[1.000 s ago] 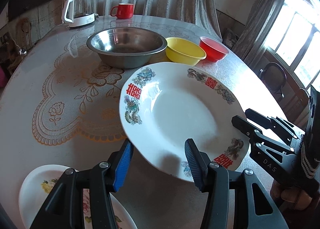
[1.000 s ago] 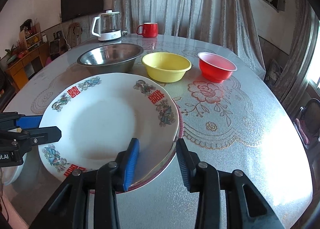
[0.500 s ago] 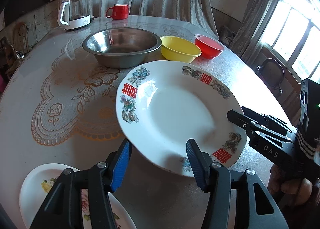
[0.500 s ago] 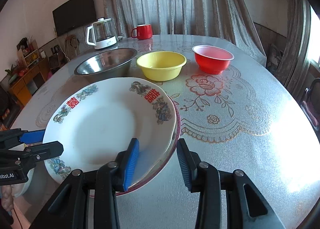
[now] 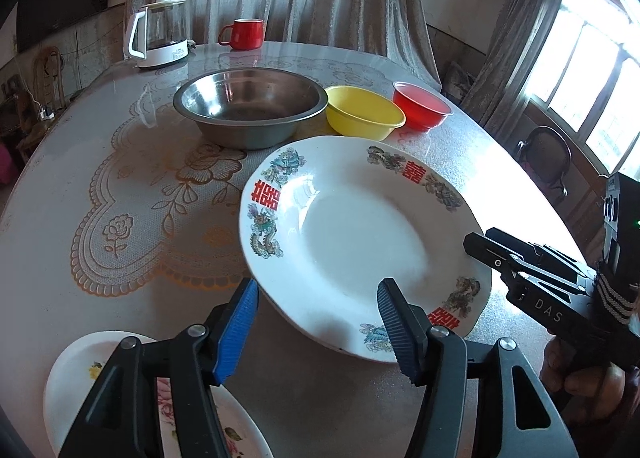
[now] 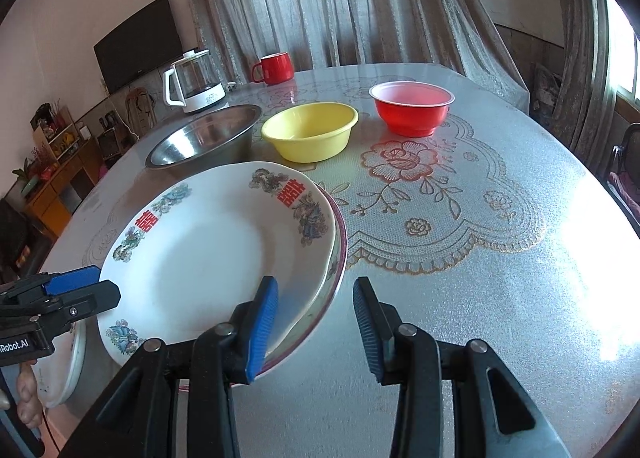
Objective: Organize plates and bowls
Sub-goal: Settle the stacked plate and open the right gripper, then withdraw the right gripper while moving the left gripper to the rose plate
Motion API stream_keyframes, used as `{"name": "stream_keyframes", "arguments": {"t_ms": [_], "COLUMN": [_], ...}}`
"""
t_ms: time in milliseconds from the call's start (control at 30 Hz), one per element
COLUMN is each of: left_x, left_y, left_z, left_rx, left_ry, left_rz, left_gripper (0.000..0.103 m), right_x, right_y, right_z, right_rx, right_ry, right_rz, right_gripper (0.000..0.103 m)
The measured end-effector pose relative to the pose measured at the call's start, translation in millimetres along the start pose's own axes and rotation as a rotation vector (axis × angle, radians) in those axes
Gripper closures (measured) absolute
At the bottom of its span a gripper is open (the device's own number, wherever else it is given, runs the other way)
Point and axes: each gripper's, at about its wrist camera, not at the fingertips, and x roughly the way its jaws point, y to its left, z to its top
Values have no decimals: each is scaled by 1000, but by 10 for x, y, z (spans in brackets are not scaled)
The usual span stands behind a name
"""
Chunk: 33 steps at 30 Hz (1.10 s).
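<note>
Left gripper (image 5: pixel 316 332) wider; three bowls.

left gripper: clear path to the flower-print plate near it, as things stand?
Probably yes. The left gripper stands open and empty, the flower-print plate lies bare just below its left finger, and nothing sits between them.

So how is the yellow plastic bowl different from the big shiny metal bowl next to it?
The yellow plastic bowl is smaller; the shiny metal bowl is clearly wider. The yellow one is a matte, bright colour, while the metal one is silver-grey and mirrors the light. The yellow bowl sits between the metal bowl and the red plastic bowl; the metal one ends the row, nearest the kettle. Both stand upright, round and empty.
</note>
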Motion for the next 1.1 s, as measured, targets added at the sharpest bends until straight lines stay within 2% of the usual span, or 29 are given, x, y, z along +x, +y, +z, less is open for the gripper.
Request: {"name": "stream_keyframes", "arguments": {"t_ms": [133,233,300,400,467,633,800,967,1100], "left_x": [22,14,9,-49,-52,-22,-32,-178,-249], "left_y": [-22,-18,32,75,93,-20,-38,-6,12], "left_z": [8,0,-10,-9,5,-13,-54,-63,-97], "left_rx": [-5,-1,-18,-21,-26,6,11,9,3], "left_ry": [3,0,14,-7,-13,2,3,-56,-78], "left_rz": [-34,4,-16,5,7,-72,-62,15,119], "left_gripper": [37,37,37,37,37,36,36,34,33], "right_x": [-21,-25,-26,-32,-37,-40,-58,-60,-82], "right_y": [-30,-72,-71,-12,62,153,146,147,178], "right_z": [-22,-20,-20,-30,-40,-69,-72,-70,-94], "right_rx": [10,34,36,12,-25,-94,-94,-76,-71], "right_ry": [-4,-1,3,-6,-16,-23,-20,-15,-22], "right_rz": [0,9,25,43,27,-24,-14,-8,-15], "right_gripper": [64,64,64,64,68,70,71,70,68]}}
